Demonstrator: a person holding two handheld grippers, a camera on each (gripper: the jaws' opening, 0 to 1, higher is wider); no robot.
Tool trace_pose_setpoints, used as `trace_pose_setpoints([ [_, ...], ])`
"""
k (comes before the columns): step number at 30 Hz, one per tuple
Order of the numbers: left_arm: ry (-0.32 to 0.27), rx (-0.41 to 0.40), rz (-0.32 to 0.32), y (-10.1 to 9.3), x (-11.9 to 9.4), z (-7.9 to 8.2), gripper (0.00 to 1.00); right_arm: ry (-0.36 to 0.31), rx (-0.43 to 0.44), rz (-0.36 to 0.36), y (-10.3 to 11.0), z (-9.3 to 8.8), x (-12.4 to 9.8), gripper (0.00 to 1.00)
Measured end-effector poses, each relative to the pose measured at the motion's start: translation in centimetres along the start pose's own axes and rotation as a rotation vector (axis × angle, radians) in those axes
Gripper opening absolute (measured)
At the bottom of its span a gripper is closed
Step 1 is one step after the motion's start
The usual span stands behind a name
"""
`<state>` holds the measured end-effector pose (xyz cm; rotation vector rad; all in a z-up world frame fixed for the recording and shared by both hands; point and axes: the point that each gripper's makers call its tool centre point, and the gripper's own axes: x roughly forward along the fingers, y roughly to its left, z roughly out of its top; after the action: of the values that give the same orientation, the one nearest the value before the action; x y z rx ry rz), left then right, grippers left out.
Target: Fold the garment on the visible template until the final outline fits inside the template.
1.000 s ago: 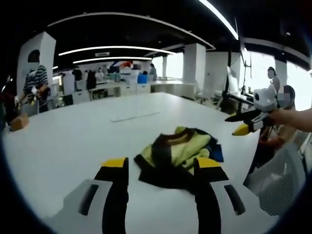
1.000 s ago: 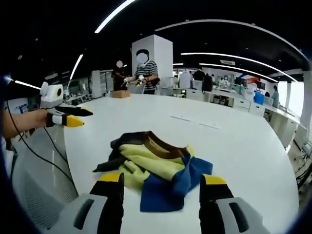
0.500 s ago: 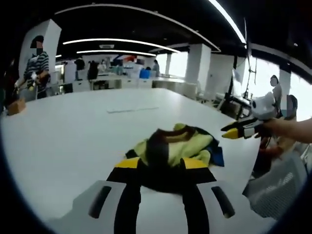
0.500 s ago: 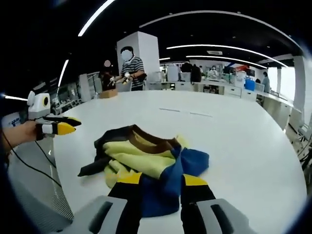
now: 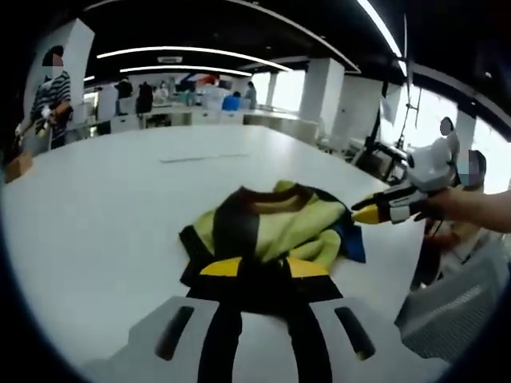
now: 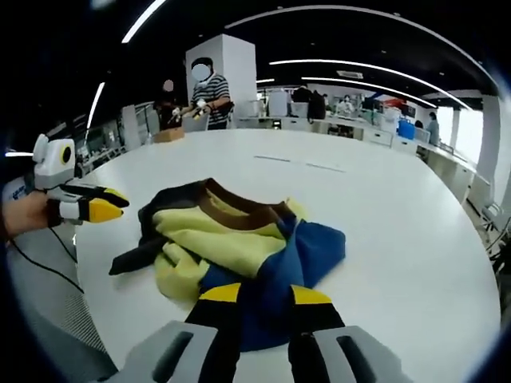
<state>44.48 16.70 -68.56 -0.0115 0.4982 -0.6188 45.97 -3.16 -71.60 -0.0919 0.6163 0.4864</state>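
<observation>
Two grippers, left (image 5: 254, 270) and right (image 6: 264, 296), jaws nearly closed on the crumpled garment (image 6: 239, 251) at lower centre of the table (image 6: 415, 239); a thin pinch could slip, leaving it bunched.

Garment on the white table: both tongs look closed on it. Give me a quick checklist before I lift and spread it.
1. Left tongs grip: jaws drawn together on the black edge of the garment. Ok.
2. Right tongs grip: jaws drawn together on the garment's blue part. Ok.
3. Garment flat: not ok, it lies crumpled in a heap on the table.
4. Template outline visible: cannot tell, no clear outline shows beneath the heap.
5. Grip points at matching corners: cannot tell, the folds hide the hem and sleeves.
6. Whole garment on the table: ok, it sits near the table's edge but none overhangs.
</observation>
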Motion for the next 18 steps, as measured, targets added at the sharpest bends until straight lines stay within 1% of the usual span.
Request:
trace_pose_setpoints([
  [2,0.029,0.003,-0.001,0.0,0.5,-0.7,0.16,0.001,0.016,-0.002,0.0,-0.1,0.0,0.15],
  [8,0.065,0.006,0.013,-0.3,1.6,-1.6,0.13,0.032,0.002,-0.044,-0.7,-0.6,0.1,0.07],
  [12,0.093,0.005,0.029,-0.3,2.4,-2.2,0.11,0.044,0.003,-0.05,-0.7,-1.0,0.2,0.04],
  [14,0.101,0.002,0.041,-0.1,2.6,-2.5,0.08,0.049,-0.01,-0.056,-0.7,-1.1,0.2,0.02],
  [15,0.105,0.001,0.046,0.1,2.7,-2.6,0.05,0.049,-0.013,-0.055,-0.7,-1.1,0.1,0.0],
  [18,0.113,0.002,0.055,0.3,2.8,-2.8,0.0,0.05,-0.021,-0.058,-0.6,-1.2,0.1,0.0],
])
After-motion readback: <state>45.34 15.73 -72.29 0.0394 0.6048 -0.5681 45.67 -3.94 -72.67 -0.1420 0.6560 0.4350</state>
